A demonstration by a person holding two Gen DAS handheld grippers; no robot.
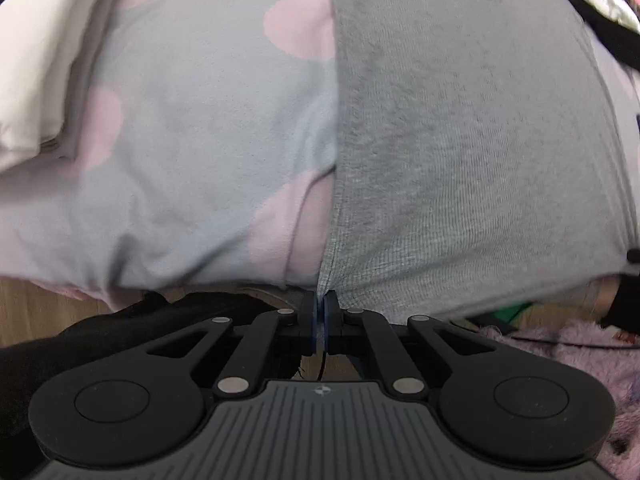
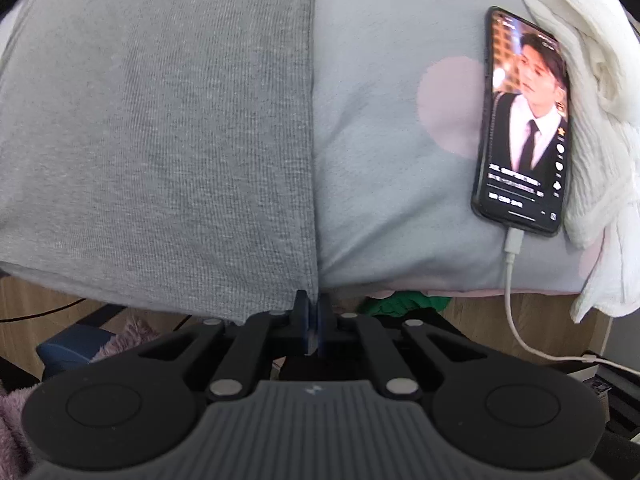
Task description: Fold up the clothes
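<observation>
Surface: a pale blue-grey bedsheet with big pink dots (image 1: 192, 128) covers a bed that fills the upper two thirds of both frames; its near edge drops off along the lower third.
Floor: light wood boards (image 2: 480, 320) show under the bed edge in both views.
Task's thing: a grey ribbed garment (image 1: 460, 152) lies flat on the sheet, in the right half of the left wrist view and the left half of the right wrist view, its near hem hanging over the bed edge.
Left gripper (image 1: 319, 316): bottom centre, jaws together, pinching the garment's near corner at the straight side edge.
Right gripper (image 2: 313, 320): bottom centre, jaws together on the garment's other near corner.
Only in the left wrist view: a cream folded cloth (image 1: 36, 80) at upper left, and a black strap (image 1: 600, 28) crossing the upper right.
Only in the right wrist view: a phone (image 2: 524, 120) with its screen lit, lying on the sheet at right, well apart from the garment; a white cable (image 2: 516, 300) runs from its lower end off the bed; a white crumpled cloth (image 2: 592, 120) touches the phone's right side.
Other things: a fluffy lilac fabric (image 1: 580, 360) at lower right in the left view; something green (image 2: 396, 306) under the bed edge.
</observation>
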